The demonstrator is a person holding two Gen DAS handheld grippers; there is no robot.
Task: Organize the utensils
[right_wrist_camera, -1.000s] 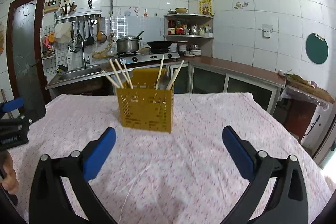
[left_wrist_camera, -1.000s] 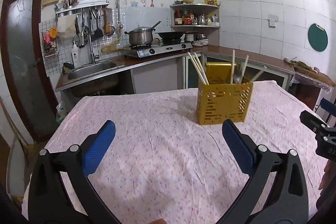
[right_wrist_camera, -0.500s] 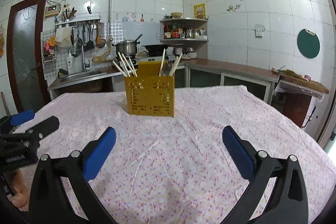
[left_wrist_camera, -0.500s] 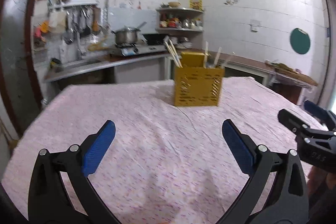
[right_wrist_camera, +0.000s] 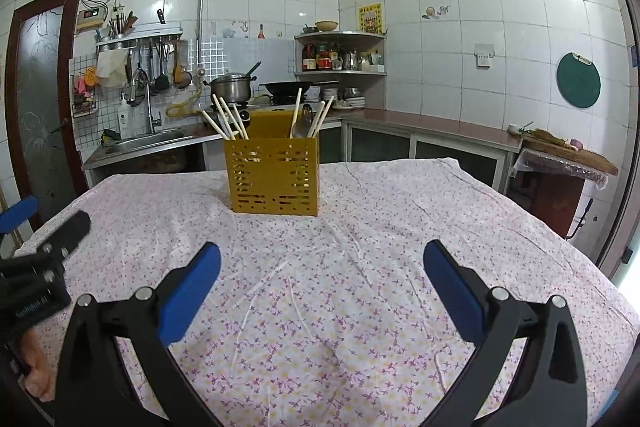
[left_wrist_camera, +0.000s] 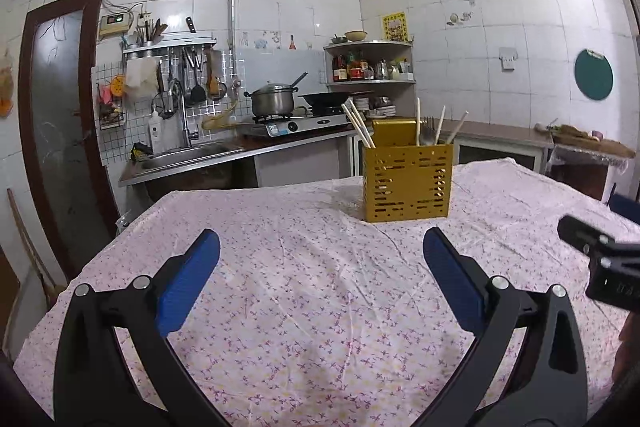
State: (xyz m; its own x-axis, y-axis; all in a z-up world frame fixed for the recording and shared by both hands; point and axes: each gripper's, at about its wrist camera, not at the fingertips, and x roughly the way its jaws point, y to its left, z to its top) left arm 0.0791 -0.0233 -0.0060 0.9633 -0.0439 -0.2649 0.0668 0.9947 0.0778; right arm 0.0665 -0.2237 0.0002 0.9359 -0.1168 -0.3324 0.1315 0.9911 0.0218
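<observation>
A yellow perforated utensil holder (left_wrist_camera: 407, 183) (right_wrist_camera: 273, 179) stands upright on the far middle of the table, on a floral cloth (left_wrist_camera: 304, 291) (right_wrist_camera: 360, 267). Chopsticks (left_wrist_camera: 358, 126) (right_wrist_camera: 226, 123) lean out of its left compartment; more chopsticks (left_wrist_camera: 440, 125) (right_wrist_camera: 320, 119) and a metal spoon or fork (right_wrist_camera: 301, 126) stick out on its right. My left gripper (left_wrist_camera: 320, 247) is open and empty, well short of the holder. My right gripper (right_wrist_camera: 320, 249) is open and empty too, also short of it. Each gripper shows at the edge of the other's view.
Behind the table runs a counter with a sink (left_wrist_camera: 180, 157), a gas stove with a pot (left_wrist_camera: 274, 101) and a wok (right_wrist_camera: 296, 87). A corner shelf (right_wrist_camera: 340, 53) holds bottles. A side table (right_wrist_camera: 568, 157) stands at the right, a dark door (left_wrist_camera: 60, 115) at the left.
Both grippers have dropped lower and levelled, so the holder sits higher in view. The left view swung left and back, leaving the holder right of centre. Both stayed open.
</observation>
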